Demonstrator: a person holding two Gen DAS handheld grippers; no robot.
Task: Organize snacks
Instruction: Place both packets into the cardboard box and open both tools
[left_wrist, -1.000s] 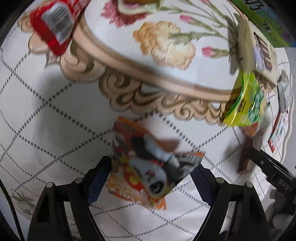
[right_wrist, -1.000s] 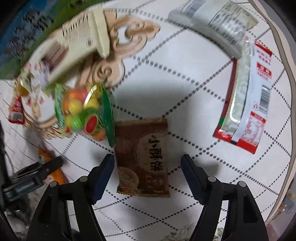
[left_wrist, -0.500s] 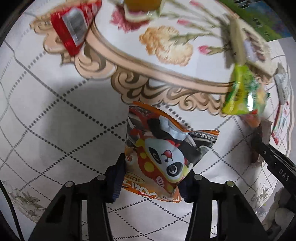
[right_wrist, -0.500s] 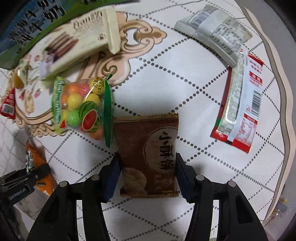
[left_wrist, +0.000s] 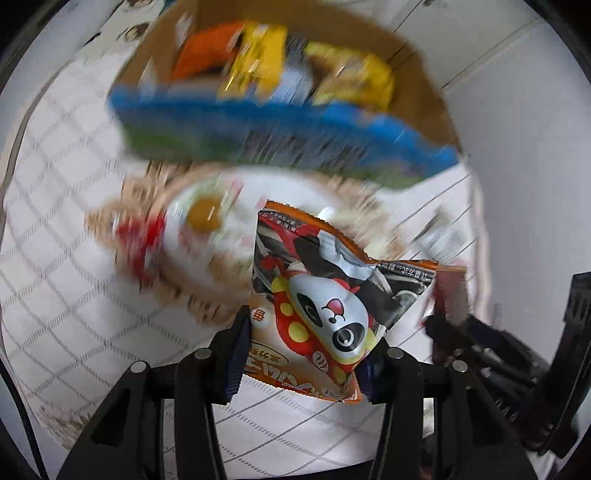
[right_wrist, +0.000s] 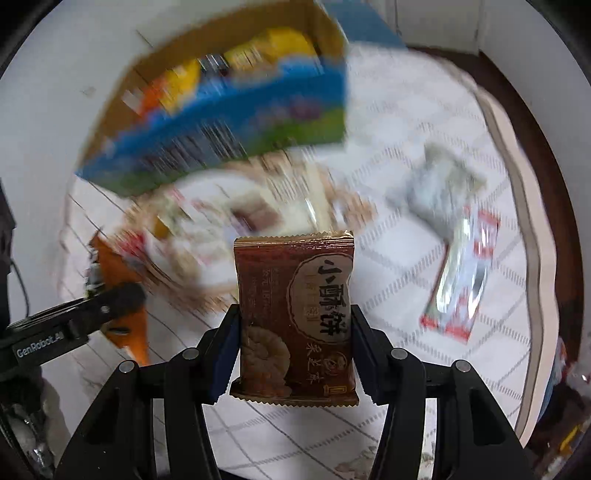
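Observation:
My left gripper (left_wrist: 304, 354) is shut on an orange panda snack bag (left_wrist: 325, 302) and holds it lifted above the table. My right gripper (right_wrist: 293, 350) is shut on a brown biscuit packet (right_wrist: 295, 317), also lifted. A blue and green cardboard box (left_wrist: 280, 136) with several snack packets inside stands at the back of the table; it also shows in the right wrist view (right_wrist: 229, 122). The right gripper shows at the right edge of the left wrist view (left_wrist: 498, 354), and the left gripper at the left of the right wrist view (right_wrist: 74, 317).
A white patterned tablecloth (right_wrist: 388, 266) covers the table. A red and white packet (right_wrist: 461, 288) and a grey packet (right_wrist: 439, 184) lie at the right. A red packet (left_wrist: 144, 243) and a yellow round snack (left_wrist: 203, 218) lie on the floral centre. The background is motion-blurred.
Both grippers closed on their packets and lifted them off the table. Both views have tilted up, so the snack box is now in sight.

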